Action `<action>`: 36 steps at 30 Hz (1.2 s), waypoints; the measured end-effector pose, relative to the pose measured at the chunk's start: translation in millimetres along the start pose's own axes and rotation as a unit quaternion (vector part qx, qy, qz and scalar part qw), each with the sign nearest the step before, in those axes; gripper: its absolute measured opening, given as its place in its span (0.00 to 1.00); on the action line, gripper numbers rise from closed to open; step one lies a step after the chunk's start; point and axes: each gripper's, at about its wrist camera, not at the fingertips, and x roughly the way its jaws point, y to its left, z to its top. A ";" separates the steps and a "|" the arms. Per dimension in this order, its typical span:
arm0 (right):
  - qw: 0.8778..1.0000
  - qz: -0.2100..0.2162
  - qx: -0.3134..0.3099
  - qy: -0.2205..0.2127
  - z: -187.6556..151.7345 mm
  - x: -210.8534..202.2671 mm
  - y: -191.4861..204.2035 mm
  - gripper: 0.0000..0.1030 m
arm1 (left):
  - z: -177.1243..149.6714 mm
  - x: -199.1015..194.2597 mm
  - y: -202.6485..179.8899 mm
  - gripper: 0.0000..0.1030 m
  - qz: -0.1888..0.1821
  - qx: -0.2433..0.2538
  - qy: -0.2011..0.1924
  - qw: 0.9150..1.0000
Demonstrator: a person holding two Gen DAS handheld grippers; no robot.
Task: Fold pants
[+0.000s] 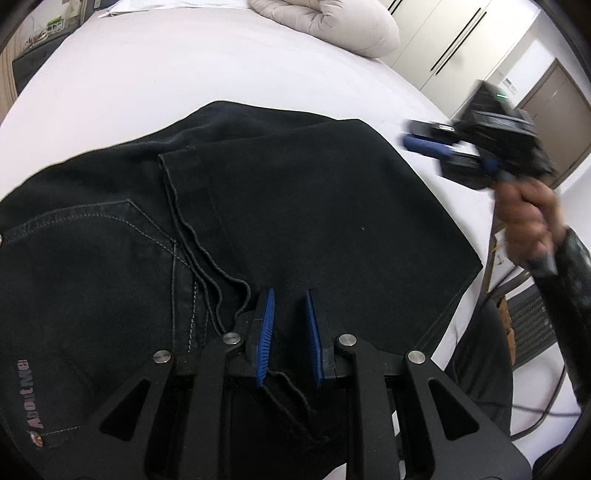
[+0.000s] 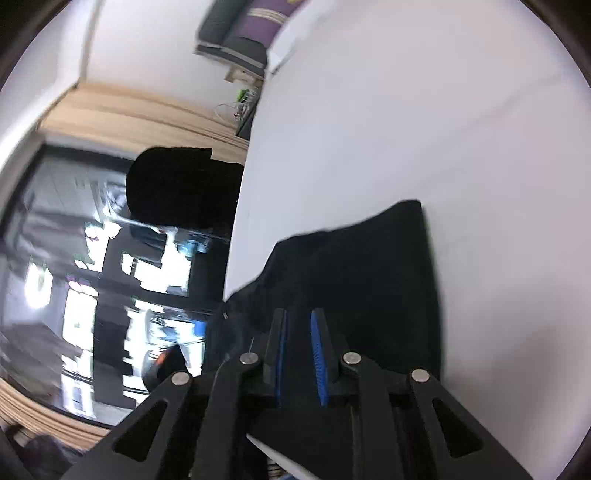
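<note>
Black jeans (image 1: 295, 206) lie folded on the white bed (image 1: 166, 74); the leg hems lie across the seat, beside a back pocket and a small label at the left. My left gripper (image 1: 290, 299) is open just above the folded legs, holding nothing. My right gripper (image 1: 410, 138) shows blurred at the right in the left wrist view, in the air off the jeans' right edge. In the right wrist view the right gripper (image 2: 298, 315) is open and empty, tilted, with the jeans (image 2: 369, 273) beyond its fingertips.
A beige rolled duvet (image 1: 332, 22) lies at the bed's far end. White wardrobes and a brown door (image 1: 561, 110) stand at the right. The bed edge runs close to the jeans' right side. A dark window and wooden frame (image 2: 110, 110) show in the right wrist view.
</note>
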 end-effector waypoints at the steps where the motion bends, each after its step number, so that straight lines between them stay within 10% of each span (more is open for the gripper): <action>1: 1.000 -0.005 0.004 0.004 2.4 7.3 -6.2 0.16 | -0.6 1.2 2.9 0.16 -0.006 -0.002 -0.002 1.000; 7: 0.998 0.004 0.060 0.026 6.0 30.3 -51.6 0.01 | -7.2 -2.0 23.8 0.16 -0.026 -0.010 -0.005 1.000; 16: 0.997 -0.006 0.032 0.067 -80.7 -15.7 -43.1 0.02 | -6.4 1.9 33.9 0.16 -0.035 -0.014 -0.016 0.999; 28: 0.999 -0.029 0.034 0.009 -130.5 -37.4 -40.0 0.00 | -28.0 -43.2 27.1 0.16 -0.026 -0.029 -0.063 0.997; 30: 0.999 -0.042 0.010 -0.008 -130.5 -44.1 -18.5 0.15 | -39.6 -69.4 30.4 0.17 -0.025 -0.030 -0.086 0.996; 32: 0.999 -0.002 0.007 -0.046 -132.3 -48.6 6.5 0.71 | -57.1 -98.2 40.3 0.20 -0.028 -0.048 -0.105 0.993; 36: 0.996 0.041 -0.042 -0.073 -130.6 -31.4 51.6 0.72 | -115.2 -163.3 79.5 0.76 -0.046 -0.139 -0.170 0.975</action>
